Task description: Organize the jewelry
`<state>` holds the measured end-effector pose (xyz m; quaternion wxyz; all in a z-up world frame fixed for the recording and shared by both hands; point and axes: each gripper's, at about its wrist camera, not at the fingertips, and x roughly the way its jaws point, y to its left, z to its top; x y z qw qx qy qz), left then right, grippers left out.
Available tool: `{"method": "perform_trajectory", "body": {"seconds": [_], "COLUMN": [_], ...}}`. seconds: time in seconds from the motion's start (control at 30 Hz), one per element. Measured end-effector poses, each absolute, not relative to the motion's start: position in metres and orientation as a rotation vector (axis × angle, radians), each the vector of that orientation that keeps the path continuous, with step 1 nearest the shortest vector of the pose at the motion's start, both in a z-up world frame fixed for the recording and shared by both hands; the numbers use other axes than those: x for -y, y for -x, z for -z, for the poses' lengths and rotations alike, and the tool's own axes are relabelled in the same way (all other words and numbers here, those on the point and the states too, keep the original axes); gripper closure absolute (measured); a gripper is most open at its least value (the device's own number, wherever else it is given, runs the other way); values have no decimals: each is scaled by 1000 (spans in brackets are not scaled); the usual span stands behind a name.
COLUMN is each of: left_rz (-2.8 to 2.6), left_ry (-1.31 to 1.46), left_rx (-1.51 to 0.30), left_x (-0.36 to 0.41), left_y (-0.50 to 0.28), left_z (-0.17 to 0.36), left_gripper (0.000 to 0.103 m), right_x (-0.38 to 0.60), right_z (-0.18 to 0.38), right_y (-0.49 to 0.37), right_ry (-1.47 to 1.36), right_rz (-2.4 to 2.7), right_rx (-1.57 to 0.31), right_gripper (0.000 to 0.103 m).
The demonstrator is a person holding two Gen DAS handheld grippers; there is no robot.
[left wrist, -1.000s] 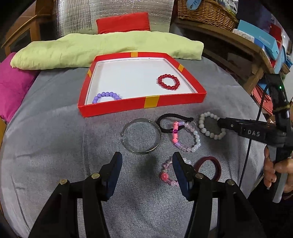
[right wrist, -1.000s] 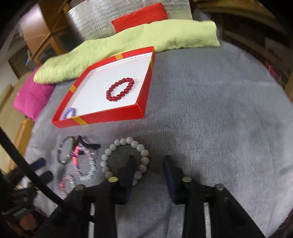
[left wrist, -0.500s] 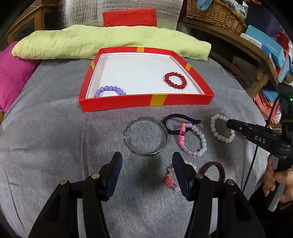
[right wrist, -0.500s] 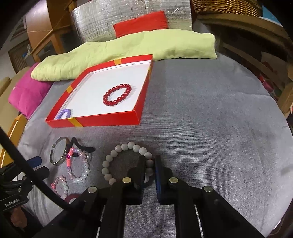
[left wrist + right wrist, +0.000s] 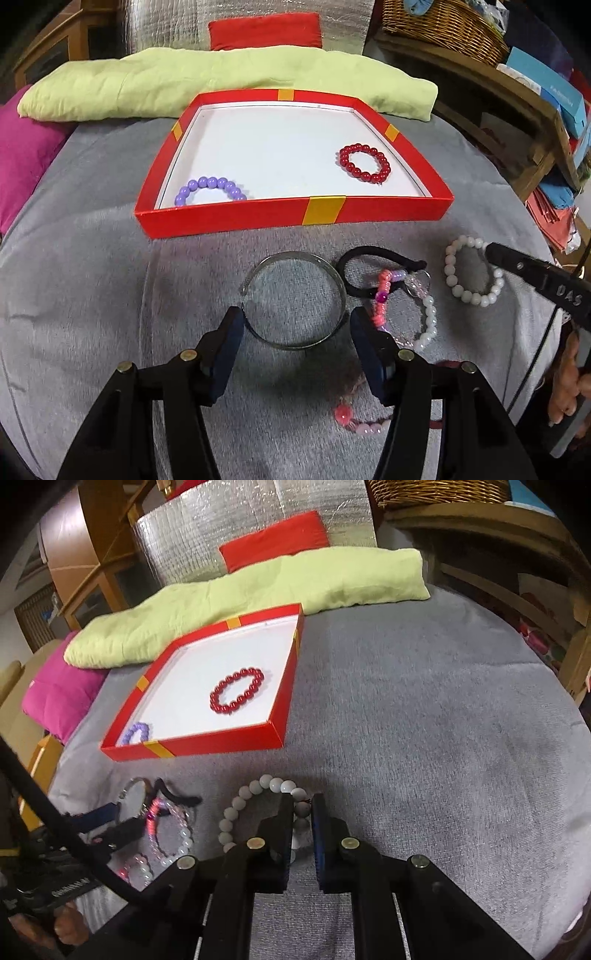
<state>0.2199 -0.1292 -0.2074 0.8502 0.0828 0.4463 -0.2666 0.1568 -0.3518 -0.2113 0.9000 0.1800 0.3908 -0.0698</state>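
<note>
White beads (image 5: 240, 812) were pinched in the right gripper (image 5: 303, 808). Left gripper (image 5: 295, 325) was spread wide w/ the metal bangle (image 5: 295, 301) between its fingers.

Purple bracelet (image 5: 209, 188): near half lost behind red tray (image 5: 221, 219) front wall, left wrist view. Pink bead bracelet (image 5: 360, 421) at 5 o'clock mostly under the left gripper (image 5: 295, 332) finger. White bead bracelet (image 5: 258, 805): near beads hidden betw. right gripper (image 5: 302, 805) fingers, contact can't be judged. Wicker basket (image 5: 439, 26) cut off at 1 o'clock, top edge.
</note>
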Motion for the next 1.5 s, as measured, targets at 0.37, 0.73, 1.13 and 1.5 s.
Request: {"method": "perform_trajectory", "body": {"seconds": [0.37,0.73,1.13,1.5], "left_rz": [569,542,482,461], "left_ry": [-179,-173,-175,-98], "left_rx": [-889,-794,-840,-912], "left_x": [123,105,95,75], "left_y": [-219,-207,-214,-224], "left_z": [203,175,179,186], "left_gripper": [45,45,78,44], "right_x": [348,348,336,362], "right_z": [197,184,189,216], "right_y": [-152,-145,-153,-159], "right_ry": [-417,-443,-421,-463], "right_rz": [102,78,66,140], "right_rx": [-729,-672,-703,-828], "right_gripper": [92,92,92,92]}}
